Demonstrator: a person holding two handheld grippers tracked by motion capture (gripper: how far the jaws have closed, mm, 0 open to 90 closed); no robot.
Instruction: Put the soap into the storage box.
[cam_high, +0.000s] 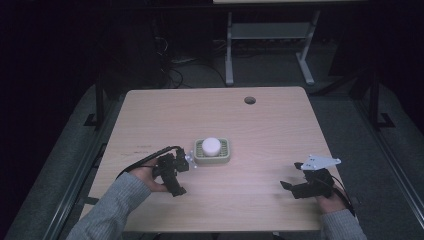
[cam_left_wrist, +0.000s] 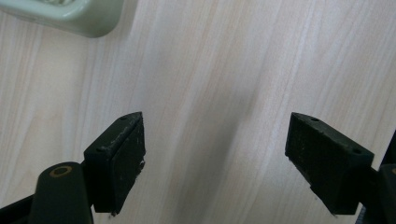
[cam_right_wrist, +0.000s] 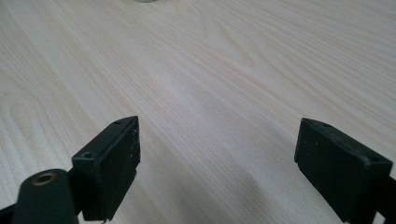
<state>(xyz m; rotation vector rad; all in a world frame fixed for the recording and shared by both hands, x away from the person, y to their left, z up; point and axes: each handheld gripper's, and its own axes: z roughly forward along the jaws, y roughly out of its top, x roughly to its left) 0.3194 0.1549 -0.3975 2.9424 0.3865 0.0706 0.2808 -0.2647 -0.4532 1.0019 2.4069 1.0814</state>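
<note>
A: What are they working on?

B: A pale wooden table with a round cable hole near its far edge. The room around it is dark; beyond the table stands the grey frame of another desk, with cables loose on the floor.

A: Anything hard to read?

B: Plenty. The room's edges are too dark to make out. In the left gripper view the green tray is cut off by the top edge, with just a rounded corner in frame. In the right gripper view there is a pale sliver at the top edge; I cannot tell what it is.

A: And the claws?

B: The left gripper is spread wide, with bare wood between its jaws. The right gripper is wide apart too, holding nothing.

A: Where do things sit from them?

B: In the high view the tray holds a white round ball. It lies just beyond and to the right of the left gripper, close beside it. I cannot tell whether the two touch. From the right gripper the tray is well apart, ahead and off to its left, with bare table between.
</note>
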